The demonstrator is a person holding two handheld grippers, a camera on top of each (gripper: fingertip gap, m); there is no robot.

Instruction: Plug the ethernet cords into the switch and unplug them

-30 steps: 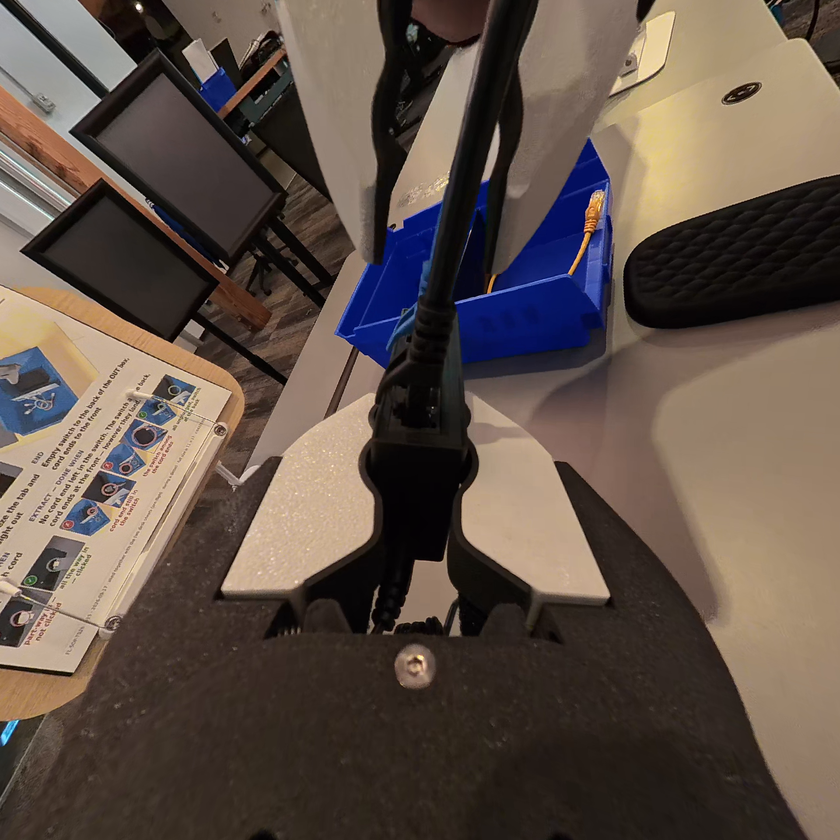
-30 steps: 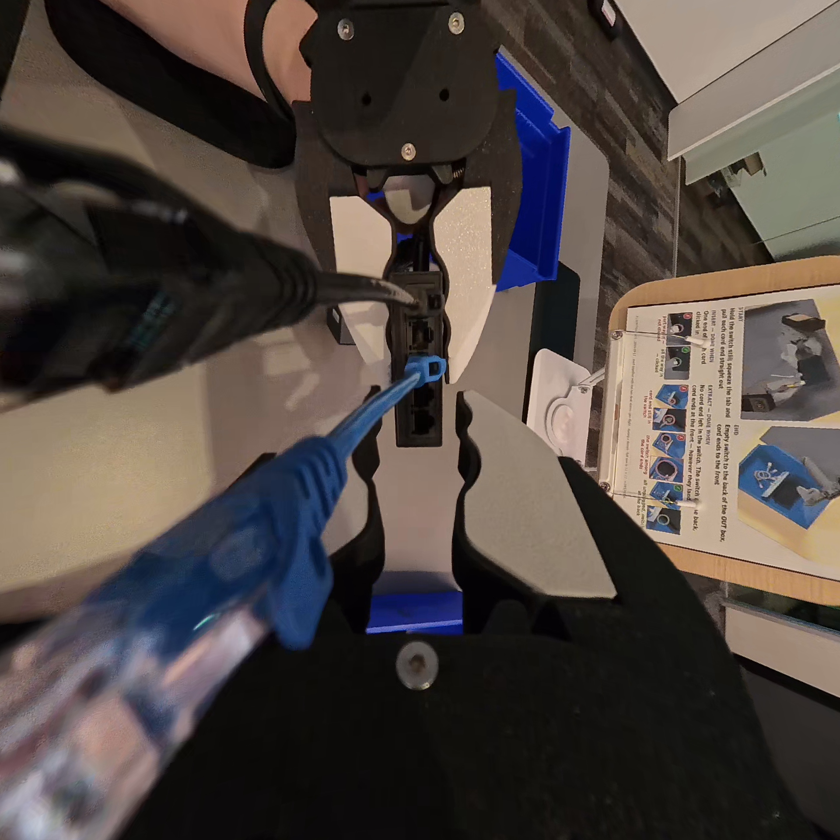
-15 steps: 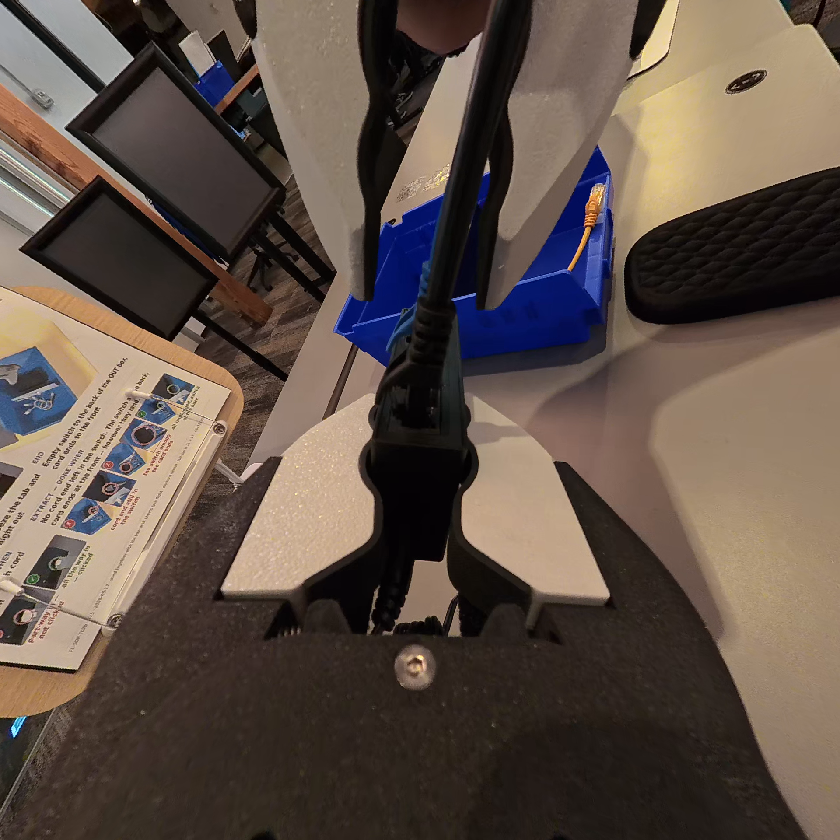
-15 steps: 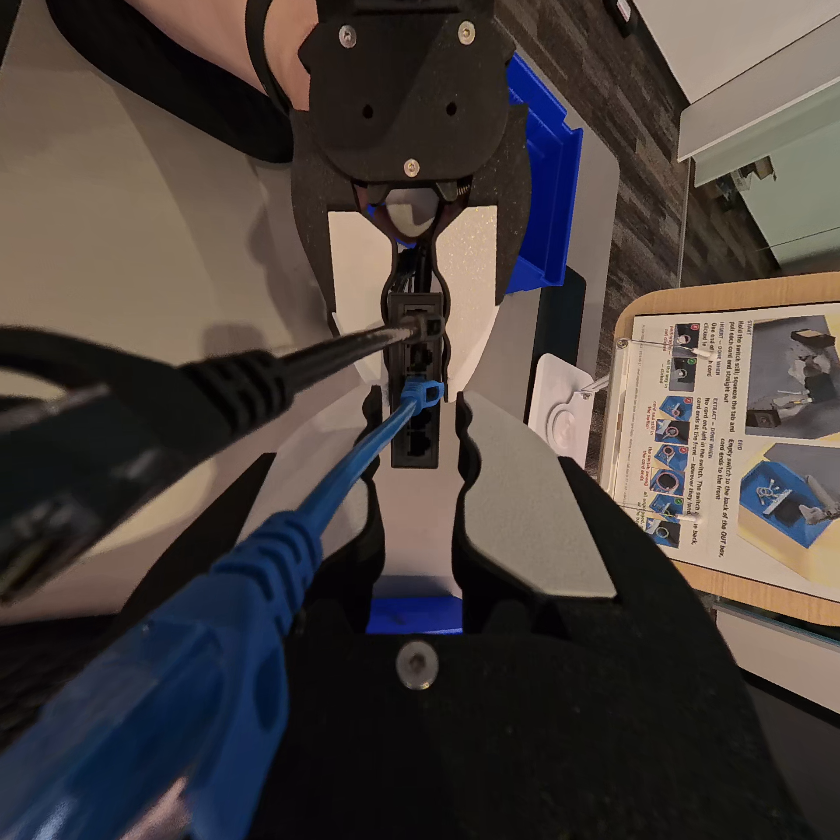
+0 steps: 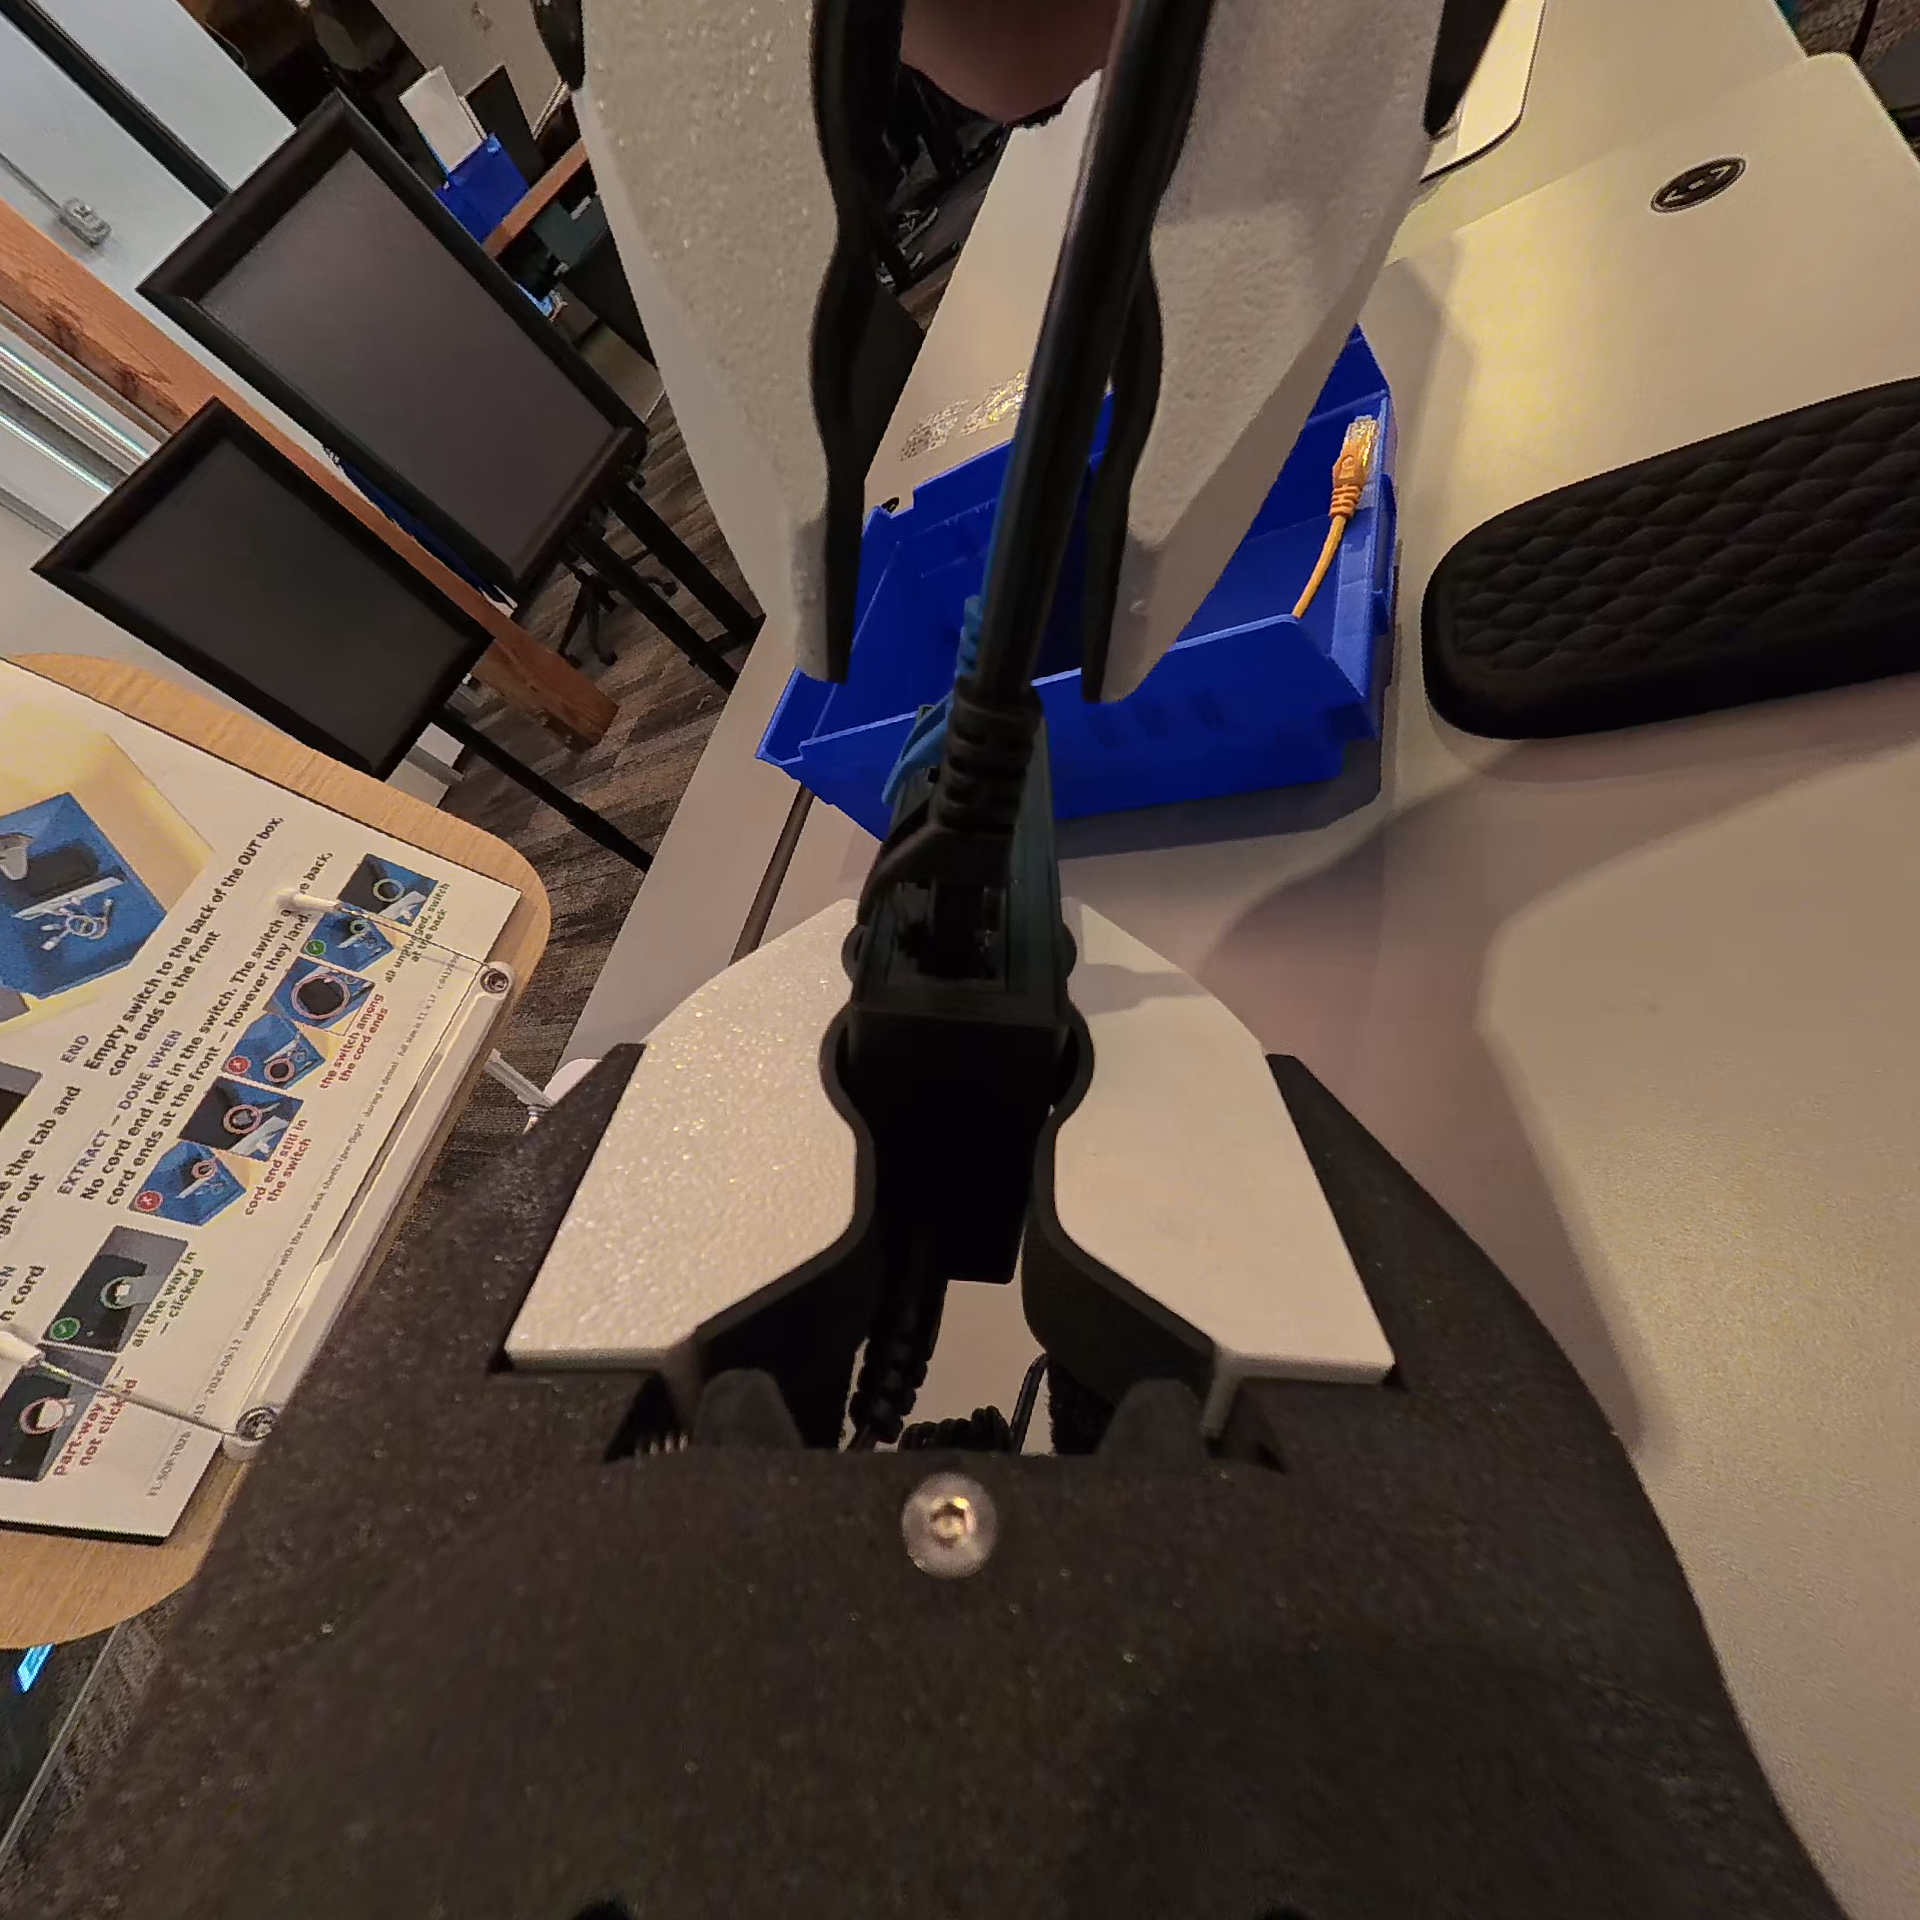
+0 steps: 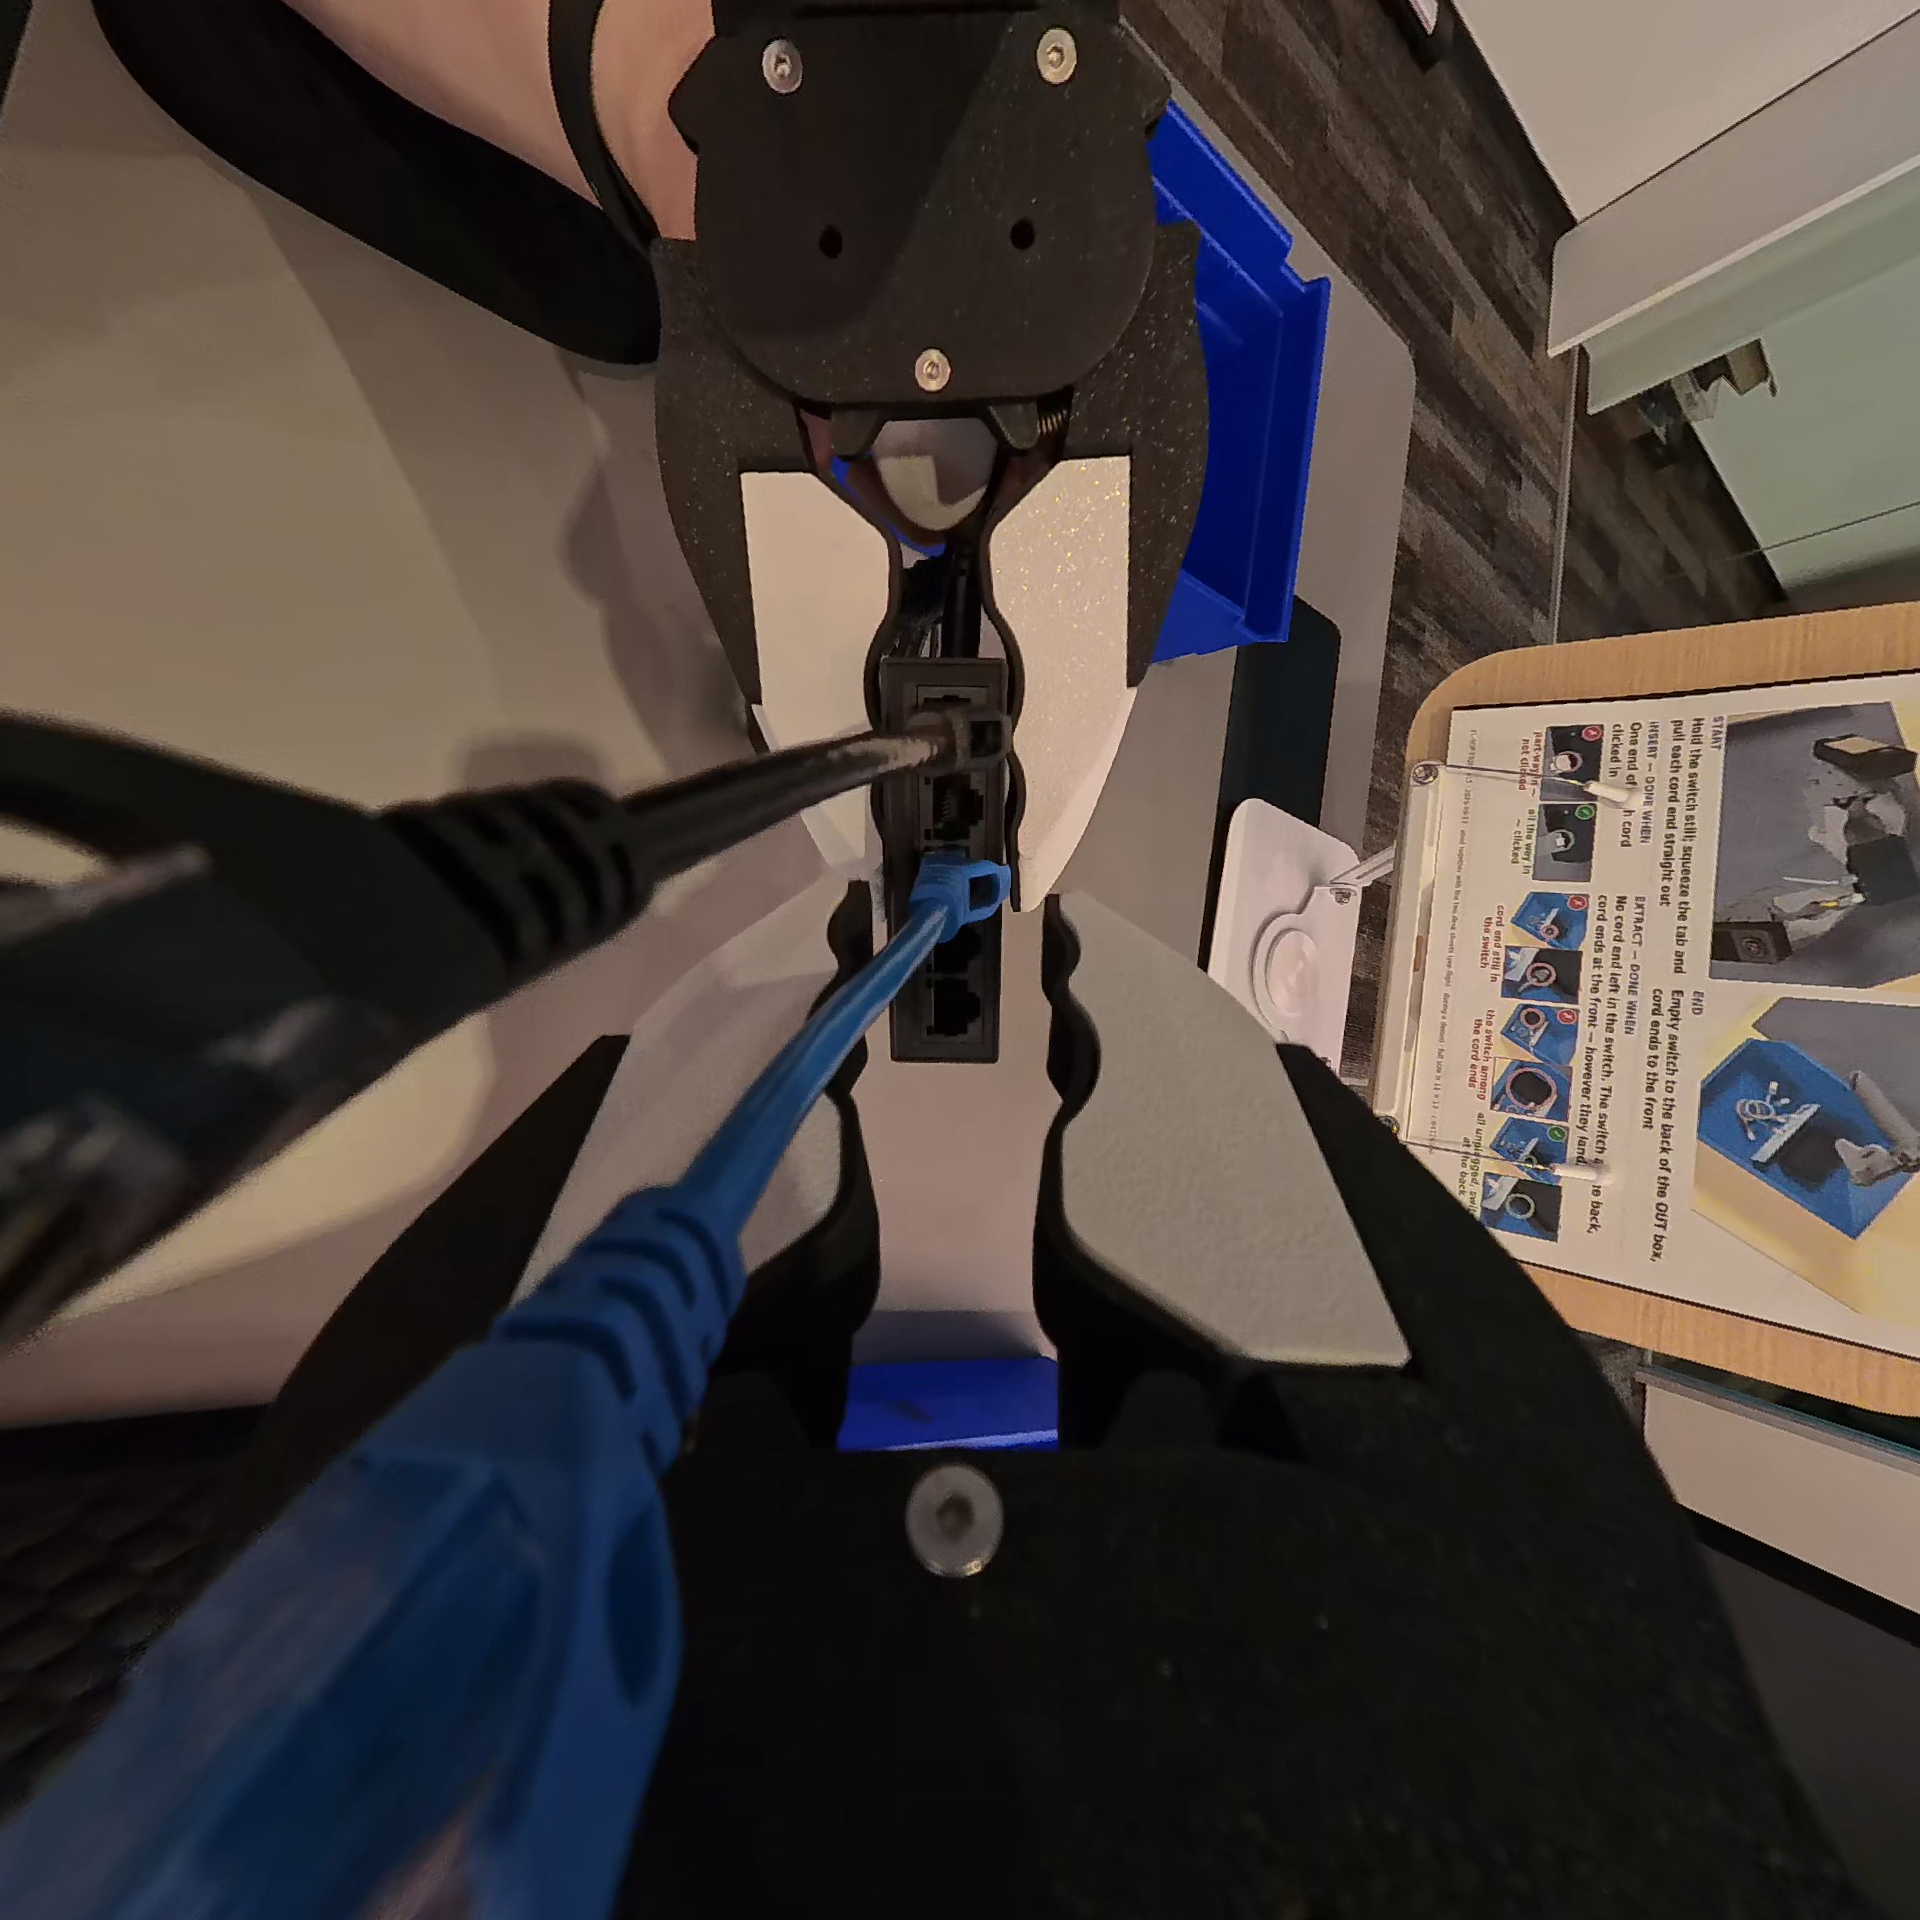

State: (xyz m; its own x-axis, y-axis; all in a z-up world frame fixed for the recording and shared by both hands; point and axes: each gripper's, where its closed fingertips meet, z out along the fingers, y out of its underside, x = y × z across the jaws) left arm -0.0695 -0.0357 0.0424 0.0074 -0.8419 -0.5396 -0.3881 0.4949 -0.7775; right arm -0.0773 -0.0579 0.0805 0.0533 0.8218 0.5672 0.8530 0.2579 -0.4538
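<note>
**A:** Where is the switch (image 5: 954, 1049)?

**B:** It is pinched in the left gripper (image 5: 956, 997). Both fingers press its black sides, and it sticks out forward past the tips, above the pale desk (image 5: 1662, 1143).

**A:** And the cords?

**B:** Two are plugged in. The black cord (image 6: 727, 800) sits in a port near the far end of the row, close to the left gripper's body. The blue cord (image 6: 894, 977) sits in a port about the middle. Both run back toward the right wrist camera and pass on its left side.

**A:** What about the right gripper (image 6: 951, 997)?

**B:** Its claw is spread. The near end of the switch lies between the fingertips, with a gap on each side, and the pads press on nothing. The blue cord crosses just in front of its left finger.

**A:** What else is around?

**B:** A blue bin (image 5: 1195, 717) stands beyond the switch in the left wrist view, with an orange cord (image 5: 1340, 509) resting on its far right wall. A black padded rest (image 5: 1683, 582) lies to the right of the bin. An instruction sheet (image 5: 156, 1091) lies on a wooden table (image 5: 499, 883) to the left.
</note>
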